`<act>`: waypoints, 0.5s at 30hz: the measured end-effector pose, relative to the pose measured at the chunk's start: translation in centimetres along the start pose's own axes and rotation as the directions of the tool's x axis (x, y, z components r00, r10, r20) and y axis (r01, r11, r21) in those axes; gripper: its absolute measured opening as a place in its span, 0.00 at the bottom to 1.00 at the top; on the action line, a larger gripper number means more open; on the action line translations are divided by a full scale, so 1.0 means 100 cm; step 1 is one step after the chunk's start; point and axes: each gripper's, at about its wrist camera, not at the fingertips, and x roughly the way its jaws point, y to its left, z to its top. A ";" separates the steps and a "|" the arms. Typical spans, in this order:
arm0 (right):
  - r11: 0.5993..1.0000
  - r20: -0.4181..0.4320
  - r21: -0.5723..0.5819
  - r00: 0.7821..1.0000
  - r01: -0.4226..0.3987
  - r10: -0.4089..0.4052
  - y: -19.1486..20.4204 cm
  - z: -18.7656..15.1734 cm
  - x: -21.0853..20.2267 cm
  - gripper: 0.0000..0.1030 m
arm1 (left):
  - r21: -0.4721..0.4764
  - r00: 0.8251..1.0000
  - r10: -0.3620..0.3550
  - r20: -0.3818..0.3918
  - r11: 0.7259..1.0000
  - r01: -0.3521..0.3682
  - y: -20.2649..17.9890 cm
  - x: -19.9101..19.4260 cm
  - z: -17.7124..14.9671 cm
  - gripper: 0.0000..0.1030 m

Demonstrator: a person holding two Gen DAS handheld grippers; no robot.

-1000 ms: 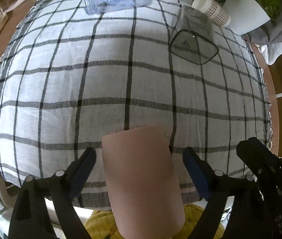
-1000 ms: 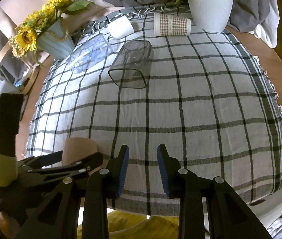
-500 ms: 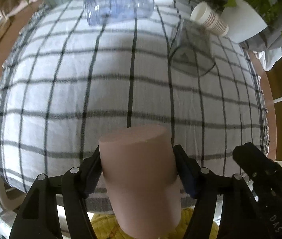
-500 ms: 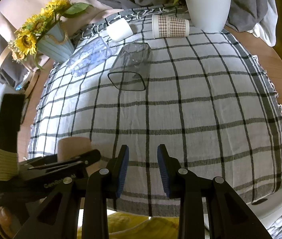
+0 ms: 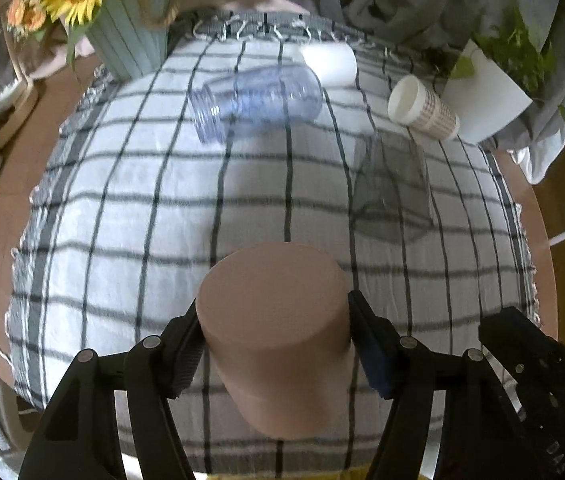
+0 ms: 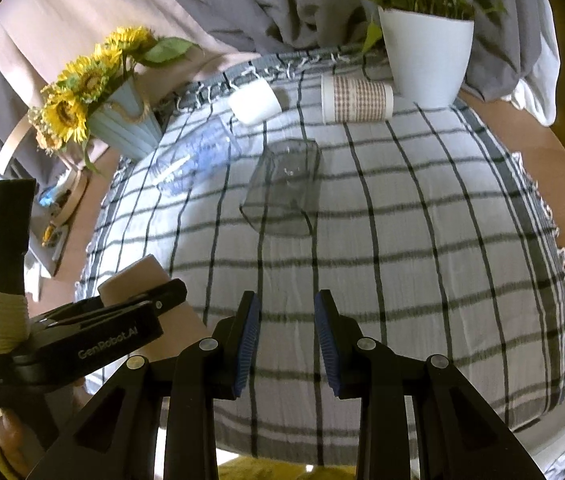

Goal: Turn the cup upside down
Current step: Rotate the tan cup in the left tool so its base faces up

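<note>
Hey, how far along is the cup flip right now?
Done: the left gripper has closed on the pink cup, fingers pressed to both sides. In hand: the cup is gripped with its flat closed end toward the camera and looks raised off the checked cloth. Left: finishing the turn and setting it mouth-down on the cloth. The right gripper is open and holds nothing.
</note>
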 end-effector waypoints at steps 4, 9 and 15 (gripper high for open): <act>1.000 0.025 -0.009 1.000 0.012 -0.012 0.003 0.008 0.001 0.29 | 0.017 0.998 0.029 0.056 0.999 -0.030 0.000 0.003 0.010 0.63; 0.999 0.029 -0.008 0.999 0.031 -0.031 0.002 0.011 0.004 0.30 | 0.066 0.994 0.065 0.091 0.995 -0.072 -0.008 0.009 0.016 0.63; 0.999 0.009 0.005 0.999 0.040 -0.041 -0.001 0.009 0.009 0.30 | 0.093 0.992 0.083 0.092 0.991 -0.091 -0.014 0.018 0.026 0.63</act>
